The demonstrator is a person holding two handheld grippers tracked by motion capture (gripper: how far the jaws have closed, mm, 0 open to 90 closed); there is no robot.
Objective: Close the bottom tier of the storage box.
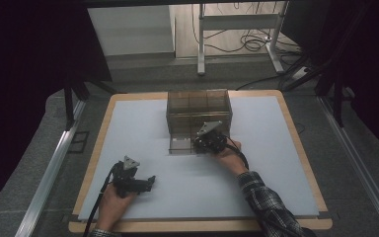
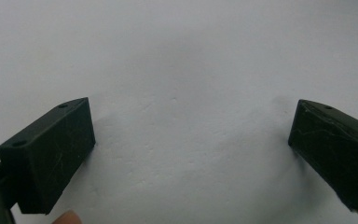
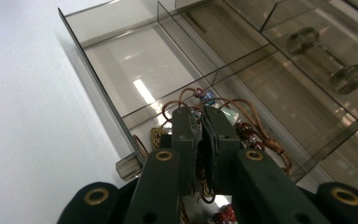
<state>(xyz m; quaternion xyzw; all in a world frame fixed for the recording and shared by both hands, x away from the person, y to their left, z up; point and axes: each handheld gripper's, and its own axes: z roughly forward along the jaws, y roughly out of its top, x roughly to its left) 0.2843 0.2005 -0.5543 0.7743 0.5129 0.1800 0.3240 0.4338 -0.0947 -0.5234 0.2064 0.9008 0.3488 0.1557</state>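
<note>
Nearest the person, the left gripper point(image 1: 150, 181) lies low over the white table mat point(image 1: 143, 123), held in the left hand point(image 1: 112, 205) at the near left part of the mat; in the left gripper view its two black jaws stand wide apart with nothing but bare mat between them, and a fingertip point(image 2: 65, 218) shows at the bottom edge; farther in and to the right, the right hand point(image 1: 228, 159), with a plaid sleeve point(image 1: 266, 205) behind it, holds the right gripper point(image 1: 203, 139) at the pulled-out drawer point(image 1: 181, 144) of the smoky clear drawer box point(image 1: 199, 112); in the right gripper view its jaws are pressed together, pinching the brown cord of a beaded bracelet point(image 3: 242, 128); the bracelet, with red, blue and pale beads on looping cord, sits in the near compartment of the drawer, just beside the drawer's small front knob point(image 3: 129, 166); the compartments beyond it in the drawer look bare; the drawer box stands at the far middle of the mat, and beyond the table's far edge a metal desk frame point(image 1: 239, 34) and loose cables point(image 1: 256, 43) lie on the floor
</note>
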